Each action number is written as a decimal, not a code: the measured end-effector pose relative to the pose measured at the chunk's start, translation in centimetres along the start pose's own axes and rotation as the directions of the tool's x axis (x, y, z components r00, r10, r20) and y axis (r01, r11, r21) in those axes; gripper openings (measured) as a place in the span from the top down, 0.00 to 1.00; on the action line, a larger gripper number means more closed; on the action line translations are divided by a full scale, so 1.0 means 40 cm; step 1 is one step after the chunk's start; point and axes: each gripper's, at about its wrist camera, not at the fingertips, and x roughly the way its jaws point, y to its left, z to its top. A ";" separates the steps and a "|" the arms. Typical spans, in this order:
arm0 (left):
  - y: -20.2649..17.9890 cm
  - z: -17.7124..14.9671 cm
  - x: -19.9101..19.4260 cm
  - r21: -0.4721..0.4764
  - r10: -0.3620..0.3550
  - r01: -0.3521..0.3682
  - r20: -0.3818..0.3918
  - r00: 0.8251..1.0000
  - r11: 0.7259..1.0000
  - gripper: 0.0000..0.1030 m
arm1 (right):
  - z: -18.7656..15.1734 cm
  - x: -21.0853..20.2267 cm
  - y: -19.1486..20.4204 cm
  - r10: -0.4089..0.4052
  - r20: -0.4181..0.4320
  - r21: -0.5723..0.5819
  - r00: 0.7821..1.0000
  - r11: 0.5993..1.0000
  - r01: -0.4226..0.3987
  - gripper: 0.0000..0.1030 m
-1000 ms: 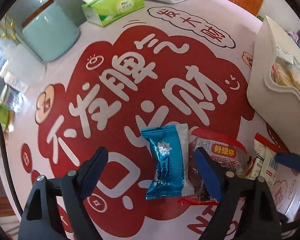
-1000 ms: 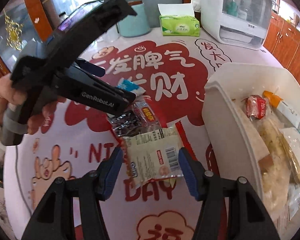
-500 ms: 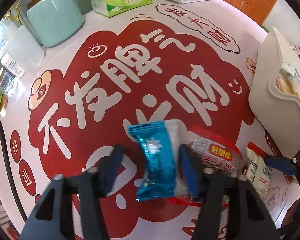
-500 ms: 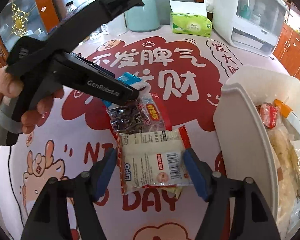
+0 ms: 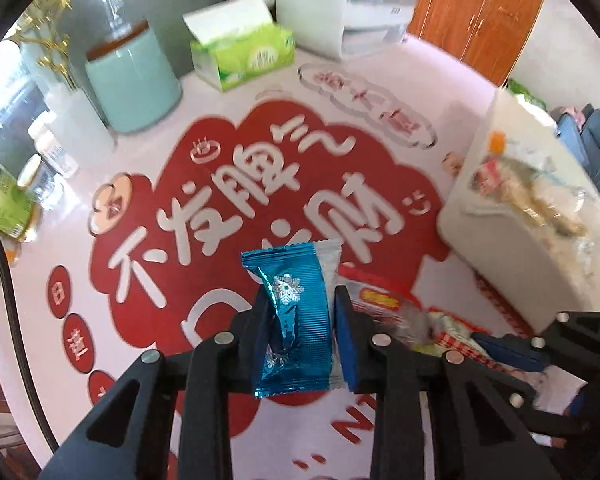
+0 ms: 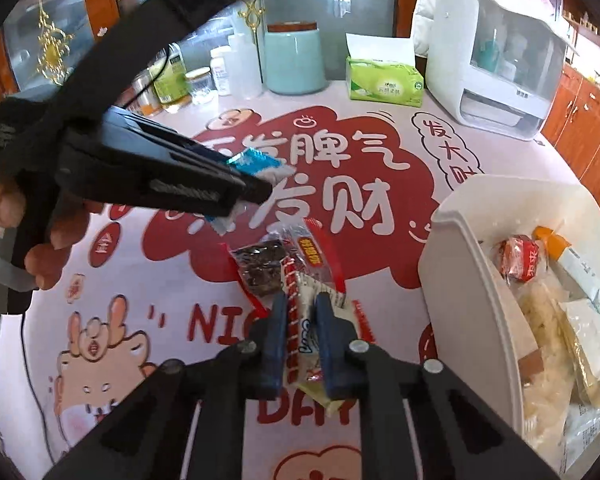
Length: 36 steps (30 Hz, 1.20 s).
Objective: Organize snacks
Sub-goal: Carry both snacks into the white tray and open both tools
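Observation:
My left gripper (image 5: 302, 312) is shut on a blue foil snack packet (image 5: 296, 320) with a snowflake print, lifted off the table. From the right wrist view that same gripper (image 6: 256, 188) hangs above the mat with the blue packet (image 6: 256, 162) in its tips. My right gripper (image 6: 302, 312) is shut on a white wafer packet (image 6: 302, 320) that is squeezed and folded between the blue pads, low on the table. A clear packet of dark snack with a red edge (image 6: 268, 266) lies just beyond it. The white bin (image 6: 456, 280) at the right holds several snacks.
A red and white printed mat (image 6: 340, 200) covers the table. At the back stand a teal canister (image 6: 294, 60), a green tissue box (image 6: 384, 82), a white appliance (image 6: 496, 60) and several bottles and jars (image 6: 220, 76). A person's hand (image 6: 40, 248) holds the left gripper.
My left gripper closed on the blue packet and rose with it off the mat. My right gripper closed on the white wafer packet, crumpling it, and stayed in place.

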 end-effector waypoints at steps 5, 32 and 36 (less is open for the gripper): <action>-0.035 -0.015 -0.121 -0.005 0.006 -0.006 0.045 0.999 1.000 0.73 | -0.006 -0.072 -0.020 0.060 0.036 0.066 0.998 0.996 -0.063 0.91; -0.593 0.017 -0.425 -0.084 -0.006 0.019 0.151 0.989 0.996 0.73 | -0.134 -0.673 -0.329 0.163 0.363 0.041 0.917 0.981 -0.191 0.90; -0.651 0.068 -0.378 -0.130 0.054 -0.035 0.139 0.989 0.991 0.73 | -0.138 -0.682 -0.455 0.173 0.357 0.022 0.918 0.981 -0.193 0.90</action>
